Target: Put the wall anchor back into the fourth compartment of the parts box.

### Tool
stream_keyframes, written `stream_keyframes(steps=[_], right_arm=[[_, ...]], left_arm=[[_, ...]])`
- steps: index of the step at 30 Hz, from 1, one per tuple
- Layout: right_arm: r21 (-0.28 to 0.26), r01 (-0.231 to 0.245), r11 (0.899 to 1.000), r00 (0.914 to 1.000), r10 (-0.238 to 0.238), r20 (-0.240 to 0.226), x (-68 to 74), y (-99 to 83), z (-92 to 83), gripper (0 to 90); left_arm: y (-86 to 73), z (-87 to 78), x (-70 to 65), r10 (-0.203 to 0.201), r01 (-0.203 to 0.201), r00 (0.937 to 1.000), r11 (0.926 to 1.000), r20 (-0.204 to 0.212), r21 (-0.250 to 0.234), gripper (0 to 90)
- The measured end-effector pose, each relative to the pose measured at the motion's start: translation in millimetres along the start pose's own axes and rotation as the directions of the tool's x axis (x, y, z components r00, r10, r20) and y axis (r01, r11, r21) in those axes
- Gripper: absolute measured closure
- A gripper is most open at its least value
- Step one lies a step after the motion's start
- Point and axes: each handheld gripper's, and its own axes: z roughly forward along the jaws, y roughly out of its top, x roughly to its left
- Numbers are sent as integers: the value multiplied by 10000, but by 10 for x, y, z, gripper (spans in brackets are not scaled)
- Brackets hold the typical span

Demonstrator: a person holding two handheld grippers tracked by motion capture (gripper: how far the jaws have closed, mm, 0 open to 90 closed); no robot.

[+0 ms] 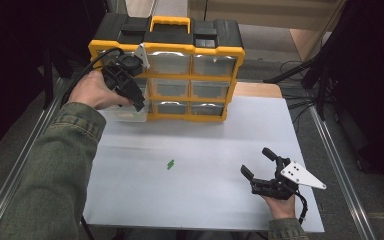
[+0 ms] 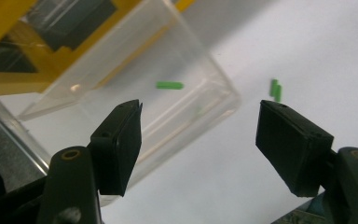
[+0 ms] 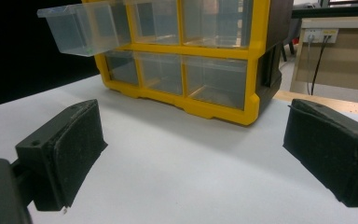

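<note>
A yellow and black drawer cabinet stands at the far side of the white table. One clear drawer at its left is pulled out. My left gripper hangs just above that drawer, open, with nothing between its jaws. In the left gripper view a small green piece lies inside the drawer beyond my left gripper. Two more small green pieces lie together on the table, seen from above as a green speck. My right gripper rests open at the front right.
The cabinet holds several clear drawers, the others pushed in; the pulled-out drawer juts out at its upper left in the right gripper view, beyond my right gripper. Metal rails run along both table sides. Cables lie on the floor at the right.
</note>
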Motion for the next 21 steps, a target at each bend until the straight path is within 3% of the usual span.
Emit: stream_keyframes(steps=[12, 21], right_arm=[[1, -20, 10000, 10000, 20, -43, 9, 1, 9, 55], [-1, 30, 10000, 10000, -30, -54, 5, 0, 12, 55]], left_arm=[[18, 215, -573, 851, -851, 9964, 9964, 30, -37, 309], [32, 543, -826, 1288, -1296, 9914, 9908, 224, 380, 310]])
